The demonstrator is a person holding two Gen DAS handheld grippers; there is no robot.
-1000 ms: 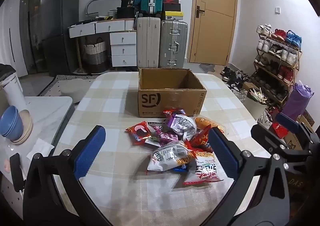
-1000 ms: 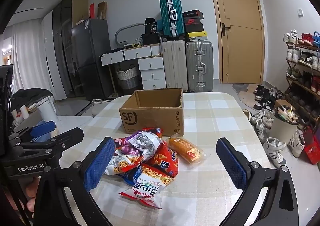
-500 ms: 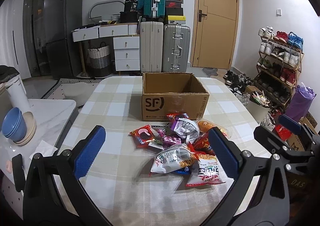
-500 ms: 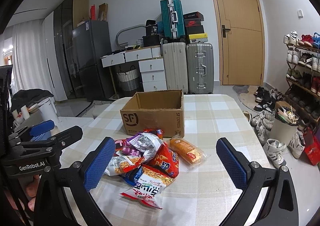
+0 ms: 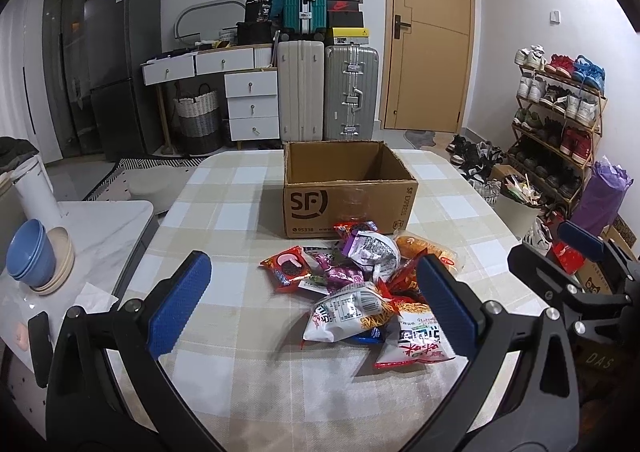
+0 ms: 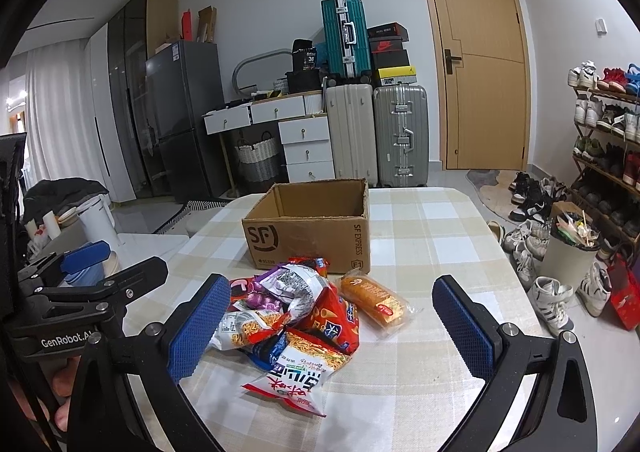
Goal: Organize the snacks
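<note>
The left gripper point(image 5: 312, 308) and right gripper point(image 6: 330, 326) hover above the near edge of the beige checked tablecloth point(image 5: 224, 211), blue-padded fingers point(image 5: 178, 310) spread wide — neither holds anything. Between and just beyond them lies a loose heap of crinkled foil snack packets point(image 5: 360, 288), overlapping, with an orange wrapped cake bar point(image 6: 374, 300) at its right edge. Behind the heap, touching it, stands an open brown cardboard box point(image 6: 312, 228) — its visible interior looks bare.

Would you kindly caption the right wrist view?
Open right gripper hovers over piled snack packets before an open brown cardboard box.
</note>
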